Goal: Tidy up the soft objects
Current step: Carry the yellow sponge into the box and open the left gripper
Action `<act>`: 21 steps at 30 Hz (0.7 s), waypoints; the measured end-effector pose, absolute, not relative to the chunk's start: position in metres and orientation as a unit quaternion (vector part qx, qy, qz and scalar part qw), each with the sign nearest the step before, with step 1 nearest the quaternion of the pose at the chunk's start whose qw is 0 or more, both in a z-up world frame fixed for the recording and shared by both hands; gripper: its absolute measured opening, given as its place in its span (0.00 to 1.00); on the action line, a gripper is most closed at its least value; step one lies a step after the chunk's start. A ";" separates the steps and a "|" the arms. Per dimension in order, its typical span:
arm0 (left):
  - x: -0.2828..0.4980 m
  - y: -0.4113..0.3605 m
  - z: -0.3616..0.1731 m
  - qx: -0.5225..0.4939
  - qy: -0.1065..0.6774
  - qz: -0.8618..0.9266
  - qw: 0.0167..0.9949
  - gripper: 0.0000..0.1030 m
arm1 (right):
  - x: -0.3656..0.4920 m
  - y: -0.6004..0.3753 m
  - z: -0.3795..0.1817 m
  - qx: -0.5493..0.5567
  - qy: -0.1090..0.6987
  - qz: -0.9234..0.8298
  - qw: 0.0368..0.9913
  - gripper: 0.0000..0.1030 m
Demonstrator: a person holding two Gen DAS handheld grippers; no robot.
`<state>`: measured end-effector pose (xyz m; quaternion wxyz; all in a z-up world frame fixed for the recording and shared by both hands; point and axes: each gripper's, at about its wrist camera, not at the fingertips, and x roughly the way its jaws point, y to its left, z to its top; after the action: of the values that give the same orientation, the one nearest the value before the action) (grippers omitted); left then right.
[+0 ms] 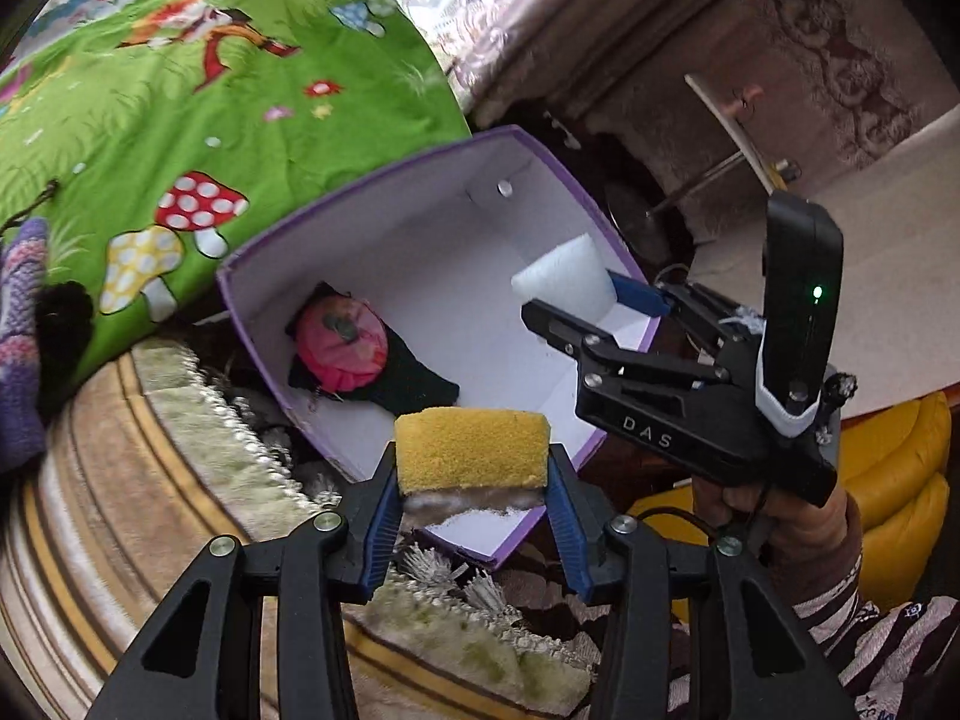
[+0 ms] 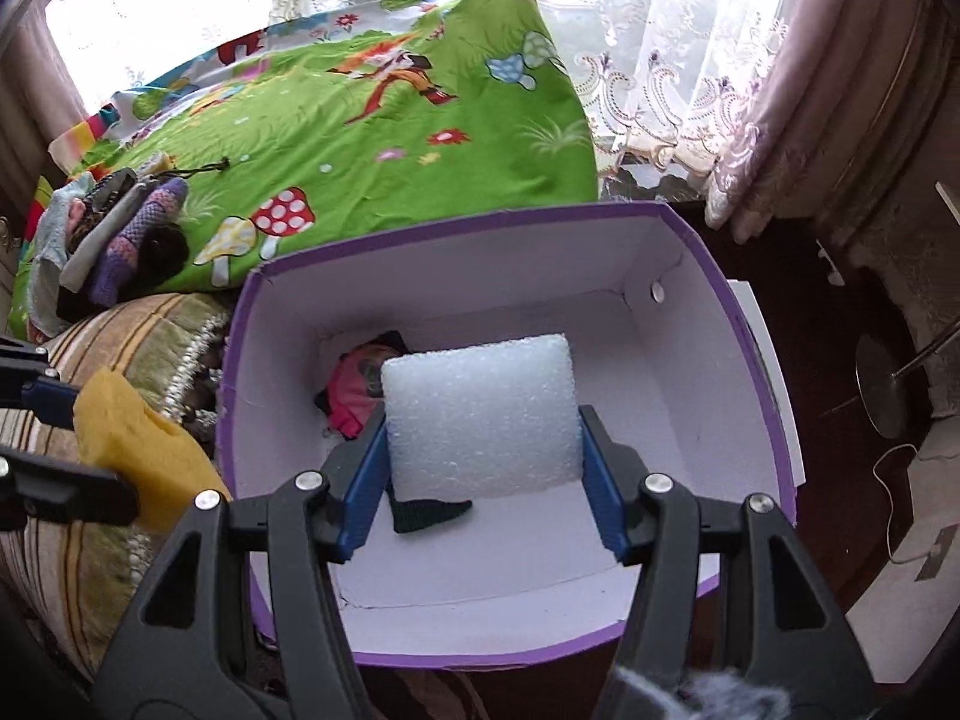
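My left gripper (image 1: 473, 531) is shut on a yellow sponge (image 1: 472, 448), held over the near rim of the purple box (image 1: 252, 312). From the right wrist the same sponge (image 2: 135, 438) shows at the left, outside the box (image 2: 744, 324). My right gripper (image 2: 483, 474) is shut on a white foam block (image 2: 480, 414) above the box's white inside; in the left wrist view that gripper (image 1: 591, 300) and foam block (image 1: 564, 282) hang over the far right part of the box. On the box floor lies a pink soft toy (image 1: 342, 342) on a dark knitted piece (image 1: 414, 381).
A green mushroom-print cover (image 2: 372, 138) lies behind the box, with a pile of knitted things (image 2: 114, 234) at its left. A striped fringed blanket (image 1: 150, 480) lies beside the box. Lace curtains (image 2: 678, 84), a dark floor with a metal stand (image 2: 882, 390), and a yellow cushion (image 1: 888, 480) are at the right.
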<state>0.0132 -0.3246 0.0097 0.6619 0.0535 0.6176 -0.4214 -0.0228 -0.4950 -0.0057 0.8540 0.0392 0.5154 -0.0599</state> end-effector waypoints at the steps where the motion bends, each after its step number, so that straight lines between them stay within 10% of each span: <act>1: 0.012 -0.333 0.003 0.063 0.626 -0.422 0.653 0.45 | -0.026 -0.500 -0.009 0.041 0.517 -0.065 0.852 0.61; 21: 0.009 -0.360 -0.029 0.137 0.648 -0.391 0.639 0.70 | -0.034 -0.522 -0.062 0.028 0.564 -0.091 0.820 0.61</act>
<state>0.0089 -0.3598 -0.0288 0.6391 0.1365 0.6481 -0.3910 -0.0345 -0.5217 -0.0618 0.8200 0.0283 0.5645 -0.0908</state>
